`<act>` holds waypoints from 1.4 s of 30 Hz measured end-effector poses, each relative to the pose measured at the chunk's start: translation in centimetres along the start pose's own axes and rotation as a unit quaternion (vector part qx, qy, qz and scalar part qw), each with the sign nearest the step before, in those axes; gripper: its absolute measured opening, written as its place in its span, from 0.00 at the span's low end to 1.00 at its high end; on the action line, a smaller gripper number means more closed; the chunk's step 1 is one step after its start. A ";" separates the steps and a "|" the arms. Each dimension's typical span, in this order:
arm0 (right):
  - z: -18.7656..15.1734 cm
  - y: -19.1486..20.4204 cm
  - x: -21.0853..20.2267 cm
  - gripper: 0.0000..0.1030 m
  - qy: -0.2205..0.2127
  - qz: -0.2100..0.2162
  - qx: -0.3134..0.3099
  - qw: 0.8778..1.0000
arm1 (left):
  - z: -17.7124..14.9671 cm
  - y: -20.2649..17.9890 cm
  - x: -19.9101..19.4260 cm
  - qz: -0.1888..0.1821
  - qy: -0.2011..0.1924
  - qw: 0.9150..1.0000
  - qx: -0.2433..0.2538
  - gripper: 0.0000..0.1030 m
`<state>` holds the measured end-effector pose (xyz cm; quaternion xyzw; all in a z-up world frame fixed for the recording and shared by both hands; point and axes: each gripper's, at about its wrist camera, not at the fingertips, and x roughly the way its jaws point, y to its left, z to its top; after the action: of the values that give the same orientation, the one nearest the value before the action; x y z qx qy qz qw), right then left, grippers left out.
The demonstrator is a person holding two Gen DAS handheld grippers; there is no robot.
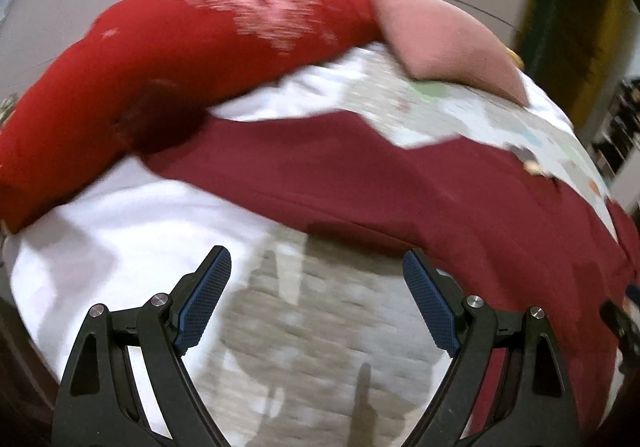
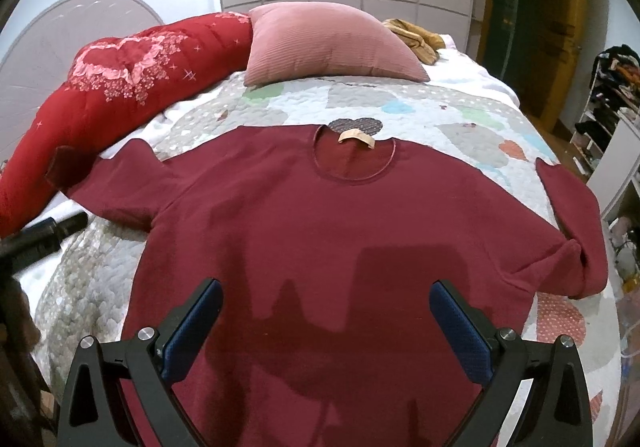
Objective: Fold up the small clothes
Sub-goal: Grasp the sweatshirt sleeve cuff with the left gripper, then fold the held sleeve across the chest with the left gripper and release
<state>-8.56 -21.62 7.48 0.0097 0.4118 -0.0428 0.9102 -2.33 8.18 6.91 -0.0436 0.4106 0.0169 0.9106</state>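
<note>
Maroon sweatshirt [image 2: 320, 231] lies flat, front up, on the quilted bedspread [image 2: 420, 103]. Left gripper [image 1: 316, 303] and right gripper [image 2: 326, 327] both hover spread wide, empty.

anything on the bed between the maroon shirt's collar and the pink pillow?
Right wrist view: only bare patchwork quilt between the maroon shirt collar and the pink pillow. No other item there.

Maroon shirt [image 2: 320, 231] lying flat, front up, collar (tan tag showing) pointing away toward the headboard; both sleeves spreading outward, right one folding back on itself near the edge; unfolded.
</note>
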 end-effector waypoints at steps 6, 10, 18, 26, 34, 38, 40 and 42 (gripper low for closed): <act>-0.3 0.2 0.9 1.00 0.013 0.022 0.006 1.000 | 1.8 6.7 2.2 0.054 0.004 0.997 -0.058 0.85; -0.6 0.5 1.4 1.00 0.020 0.033 0.005 0.999 | 3.0 11.0 3.5 0.080 -0.020 0.991 -0.110 0.85; -1.1 0.8 2.4 1.00 0.037 0.050 0.001 0.998 | 5.6 14.7 8.1 0.140 -0.054 0.980 -0.131 0.85; -1.6 1.7 3.2 1.00 0.048 0.059 -0.017 0.997 | 7.1 15.1 10.9 0.103 -0.044 0.982 -0.152 0.79; -2.2 2.5 3.5 1.00 0.057 0.068 -0.027 0.996 | 7.9 14.3 11.0 0.038 -0.046 0.986 -0.158 0.09; -2.3 2.4 3.2 1.00 0.057 0.076 -0.022 0.995 | 7.4 11.9 7.6 -0.028 -0.072 0.988 -0.131 0.07; -2.2 2.4 2.8 1.00 0.052 0.075 -0.022 0.996 | 7.2 10.3 5.6 -0.065 -0.075 0.988 -0.115 0.07; -2.1 2.1 2.3 1.00 0.047 0.074 -0.018 0.996 | 7.3 8.7 4.1 -0.091 -0.069 0.988 -0.107 0.07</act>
<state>-8.41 -19.57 4.30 0.0256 0.4534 0.0324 0.8904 5.20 17.46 8.08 -0.1765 0.3373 -0.0199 0.9245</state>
